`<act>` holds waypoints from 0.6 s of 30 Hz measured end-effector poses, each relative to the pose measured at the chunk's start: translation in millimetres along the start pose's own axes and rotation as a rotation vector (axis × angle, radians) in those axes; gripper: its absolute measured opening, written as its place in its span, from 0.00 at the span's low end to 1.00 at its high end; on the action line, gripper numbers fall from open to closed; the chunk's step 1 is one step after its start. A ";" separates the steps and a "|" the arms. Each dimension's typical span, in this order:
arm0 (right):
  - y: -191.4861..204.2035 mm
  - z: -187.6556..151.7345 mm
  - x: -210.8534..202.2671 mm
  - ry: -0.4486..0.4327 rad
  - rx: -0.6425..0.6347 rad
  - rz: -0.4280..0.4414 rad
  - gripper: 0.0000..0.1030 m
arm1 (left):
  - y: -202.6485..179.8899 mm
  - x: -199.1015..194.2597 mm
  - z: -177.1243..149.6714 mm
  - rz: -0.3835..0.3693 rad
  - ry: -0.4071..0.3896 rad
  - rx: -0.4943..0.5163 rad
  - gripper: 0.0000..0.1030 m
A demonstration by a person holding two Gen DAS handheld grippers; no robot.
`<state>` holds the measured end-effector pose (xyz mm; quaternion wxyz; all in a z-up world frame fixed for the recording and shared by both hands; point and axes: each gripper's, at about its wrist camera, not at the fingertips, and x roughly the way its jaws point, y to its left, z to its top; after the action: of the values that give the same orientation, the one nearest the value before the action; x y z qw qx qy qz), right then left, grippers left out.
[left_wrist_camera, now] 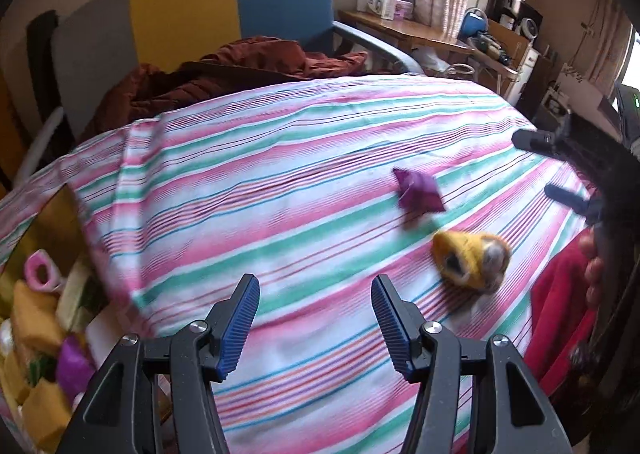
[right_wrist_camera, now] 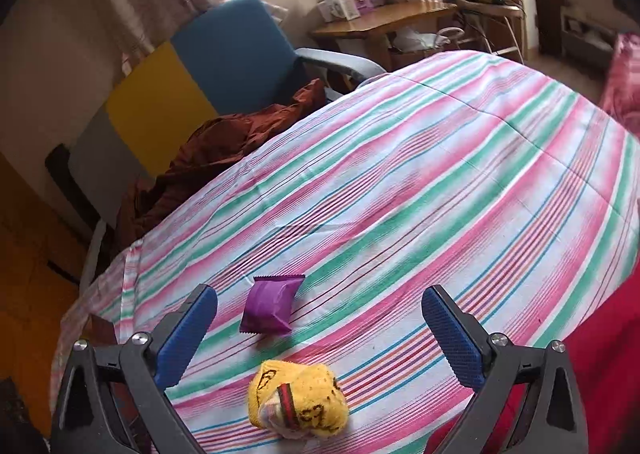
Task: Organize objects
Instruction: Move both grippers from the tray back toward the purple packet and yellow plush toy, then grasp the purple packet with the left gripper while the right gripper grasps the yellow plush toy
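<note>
Rolled yellow sock (right_wrist_camera: 298, 400) and purple packet (right_wrist_camera: 272, 305) lie close together on the striped bedspread (right_wrist_camera: 440, 173); both grippers, left (left_wrist_camera: 314, 320) and right (right_wrist_camera: 320, 338), tilt downward, jaws apart, empty.

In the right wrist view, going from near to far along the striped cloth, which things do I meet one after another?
yellow rolled sock → purple packet → open stretch of striped cloth → wooden desk with boxes, beyond the cloth's far edge.
</note>
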<state>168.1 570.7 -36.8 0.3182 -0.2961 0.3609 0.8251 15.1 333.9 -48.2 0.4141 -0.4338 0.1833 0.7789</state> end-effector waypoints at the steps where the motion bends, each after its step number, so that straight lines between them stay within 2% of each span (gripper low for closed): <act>1: -4.4 1.3 -0.3 -0.001 0.024 0.005 1.00 | -3.4 3.7 5.4 -0.019 0.006 -0.001 0.57; 7: -18.8 4.8 1.9 0.010 0.110 0.042 1.00 | -29.2 32.4 33.2 -0.104 0.034 0.024 0.57; 18: -18.0 6.7 4.5 0.022 0.113 0.084 1.00 | -70.1 92.1 71.7 -0.191 0.127 0.086 0.57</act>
<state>176.9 587.0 -43.6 0.2958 -0.2712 0.4225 0.8127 8.1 466.2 -79.3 0.4921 -0.4796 0.2004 0.6983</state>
